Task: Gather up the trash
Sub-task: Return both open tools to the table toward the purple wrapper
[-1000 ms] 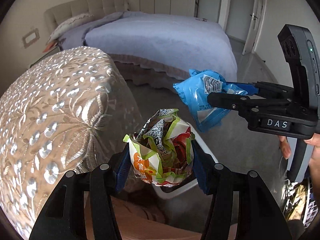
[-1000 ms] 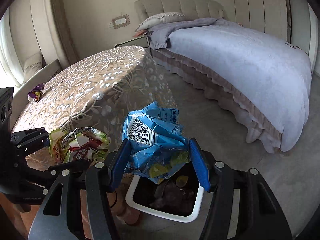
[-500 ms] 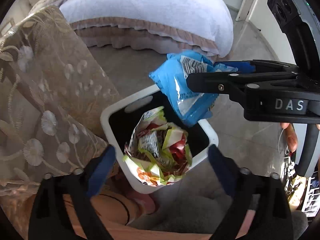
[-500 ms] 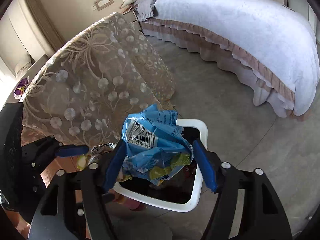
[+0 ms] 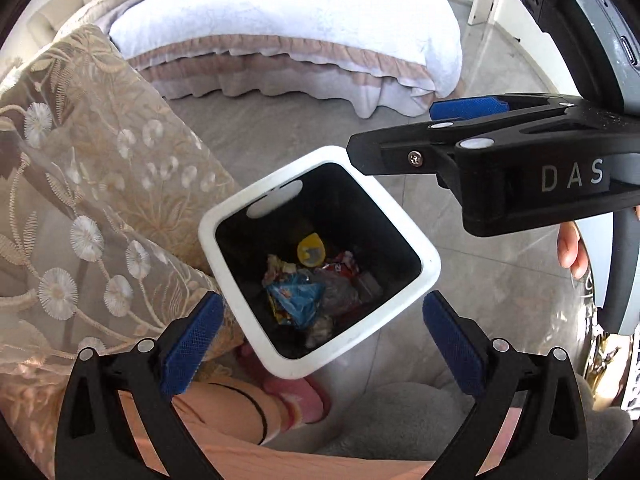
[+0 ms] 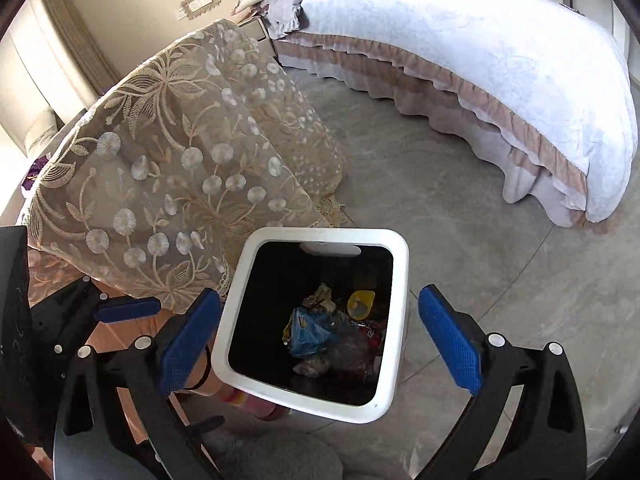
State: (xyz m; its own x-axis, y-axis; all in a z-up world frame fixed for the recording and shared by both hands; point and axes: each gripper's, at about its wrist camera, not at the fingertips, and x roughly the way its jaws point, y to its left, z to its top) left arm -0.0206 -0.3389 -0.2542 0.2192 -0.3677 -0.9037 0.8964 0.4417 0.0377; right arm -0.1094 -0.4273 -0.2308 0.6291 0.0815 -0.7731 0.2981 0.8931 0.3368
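A white-rimmed, black-lined bin (image 5: pixel 404 232) (image 6: pixel 396 280) stands on the floor right under both grippers. At its bottom lie a crumpled blue wrapper (image 5: pixel 296 296) (image 6: pixel 310 328), a yellow scrap (image 5: pixel 310 250) (image 6: pixel 360 304) and other crumpled packets. My left gripper (image 5: pixel 322 300) hangs open over the bin mouth with nothing between its blue pads. My right gripper (image 6: pixel 318 294) is also above the bin; its jaws are opening and hold nothing. In the left wrist view the right gripper's fingers (image 5: pixel 400 148) reach over the bin's far corner.
A table under a lace floral cloth (image 5: pixel 80 200) (image 6: pixel 180 160) stands right beside the bin. A bed (image 5: pixel 300 12) (image 6: pixel 480 60) lies beyond across grey floor. A person's leg and pink slipper (image 5: pixel 300 400) are against the bin's near side.
Both grippers sank toward the bin and spread their jaws. The green-and-red wrapper left the left gripper and the blue bag left the right one; both dropped into the bin.
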